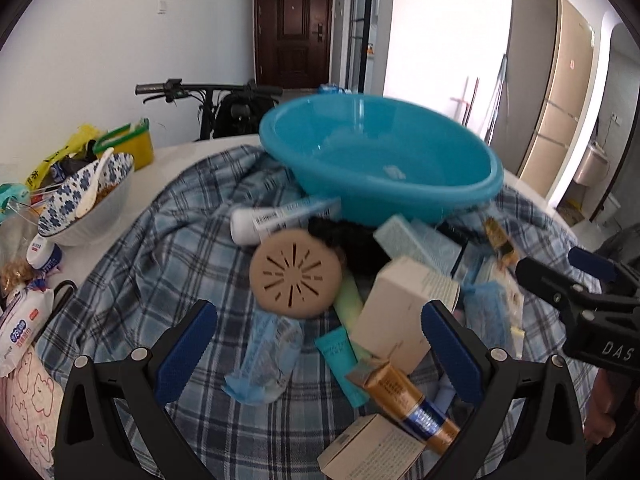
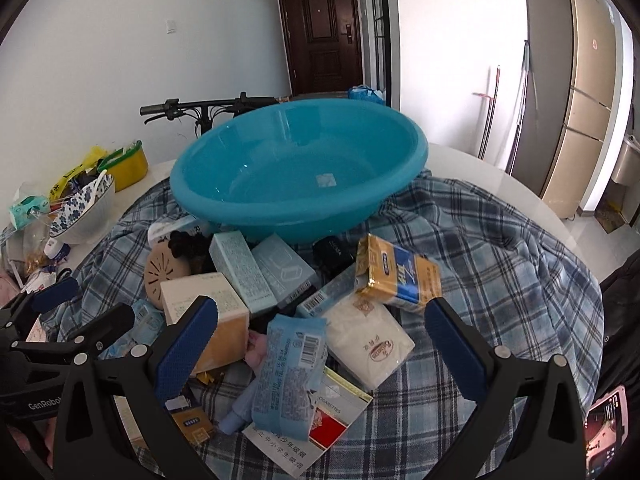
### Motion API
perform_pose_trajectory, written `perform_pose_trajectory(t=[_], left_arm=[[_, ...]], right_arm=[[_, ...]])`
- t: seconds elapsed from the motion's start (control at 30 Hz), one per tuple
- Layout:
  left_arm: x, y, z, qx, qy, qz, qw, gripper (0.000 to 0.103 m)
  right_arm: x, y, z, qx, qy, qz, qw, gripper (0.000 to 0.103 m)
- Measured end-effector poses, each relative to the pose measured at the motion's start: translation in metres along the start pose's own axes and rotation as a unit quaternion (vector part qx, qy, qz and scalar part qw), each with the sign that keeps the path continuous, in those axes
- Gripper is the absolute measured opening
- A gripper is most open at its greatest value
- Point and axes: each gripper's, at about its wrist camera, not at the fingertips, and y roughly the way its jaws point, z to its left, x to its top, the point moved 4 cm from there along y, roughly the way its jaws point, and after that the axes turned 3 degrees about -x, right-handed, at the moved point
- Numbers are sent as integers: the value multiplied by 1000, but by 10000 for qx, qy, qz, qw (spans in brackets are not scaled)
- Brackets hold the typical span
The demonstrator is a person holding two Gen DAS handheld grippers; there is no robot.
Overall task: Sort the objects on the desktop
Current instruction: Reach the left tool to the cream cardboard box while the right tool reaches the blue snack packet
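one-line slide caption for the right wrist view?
Open right tool hovers over boxes and packets piled on a plaid cloth before an empty blue basin.

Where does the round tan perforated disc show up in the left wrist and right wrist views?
Left wrist: the tan disc lies centre, just ahead of the open left gripper.
Right wrist: the disc is left of centre, partly hidden by boxes.
Shared landmark: the blue basin behind it.

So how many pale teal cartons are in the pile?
2: the left carton and right carton lie side by side before the blue basin. Others may be buried.
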Motion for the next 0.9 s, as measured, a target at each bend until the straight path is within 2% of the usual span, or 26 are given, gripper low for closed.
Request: perform_pose_trajectory(t=[0.1, 0.27, 0.4, 0.53, 0.7, 0.9], left_arm=[[-3, 4, -4, -118, 19, 90, 9999, 103], [-2, 10, -22, -564, 263, 181, 9979, 103], [4, 25, -28, -707, 379, 251, 9965, 103], [5, 41, -35, -1202, 417, 565, 9903, 103], [4, 56, -41, -1208, 420, 758, 9889, 103], [4, 66, -52, -1141, 581, 869, 9880, 80]], right_arm=[[-4, 2, -3, 19, 35, 68, 10000, 103], [-10, 6, -10, -29, 89, 165, 9998, 103], [-12, 6, -18, -156, 102, 167, 9997, 103], [-14, 8, -26, -234, 145, 214, 9994, 103], [-21, 14, -35, -257, 250, 336, 9988, 103], [-28, 17, -38, -315, 177, 453, 9983, 103]])
